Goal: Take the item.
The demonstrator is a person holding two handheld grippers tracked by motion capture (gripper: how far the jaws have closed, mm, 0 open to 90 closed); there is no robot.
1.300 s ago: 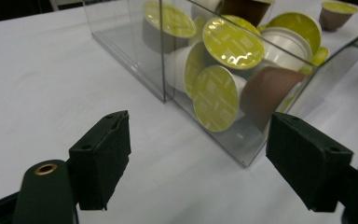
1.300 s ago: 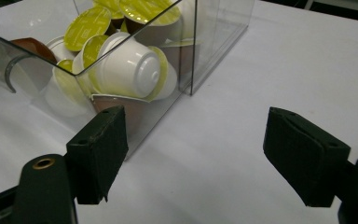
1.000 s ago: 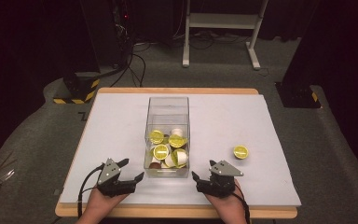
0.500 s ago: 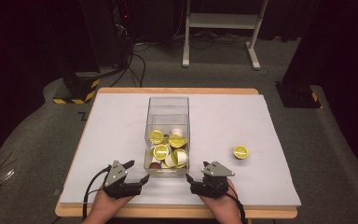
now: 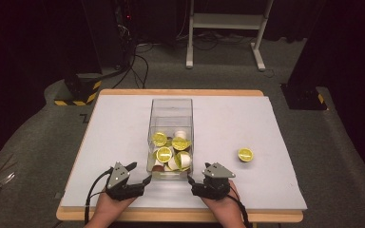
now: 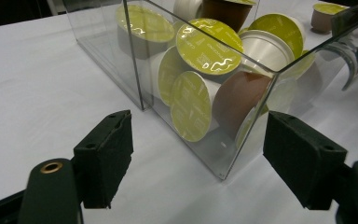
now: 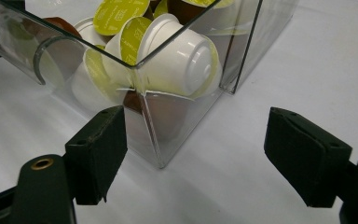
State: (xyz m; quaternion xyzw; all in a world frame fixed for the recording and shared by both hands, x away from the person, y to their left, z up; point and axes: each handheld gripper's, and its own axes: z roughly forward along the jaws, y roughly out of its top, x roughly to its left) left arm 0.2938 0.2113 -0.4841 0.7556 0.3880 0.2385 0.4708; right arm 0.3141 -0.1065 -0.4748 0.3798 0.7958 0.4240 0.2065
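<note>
A clear plastic box (image 5: 171,107) stands in the middle of the white-covered table and holds several coffee capsules (image 5: 164,154), most with yellow-green lids. One more yellow-lidded capsule (image 5: 245,154) lies alone to the box's right. My left gripper (image 5: 140,173) rests by the box's near left corner and is open. In the left gripper view that corner of the box (image 6: 242,140) stands between the pads (image 6: 105,158) without touching them. My right gripper (image 5: 198,173) is open at the near right corner, and the box edge (image 7: 161,135) sits between its pads (image 7: 303,158).
The table's wooden front edge (image 5: 180,216) runs just behind my hands. White sheet (image 5: 114,128) lies bare on both sides of the box. On the floor beyond stand a black-and-yellow base (image 5: 78,92) and a white stand's legs (image 5: 223,42).
Both grippers have edged a little inward toward the box's near corners. The box and the capsules have not moved.
</note>
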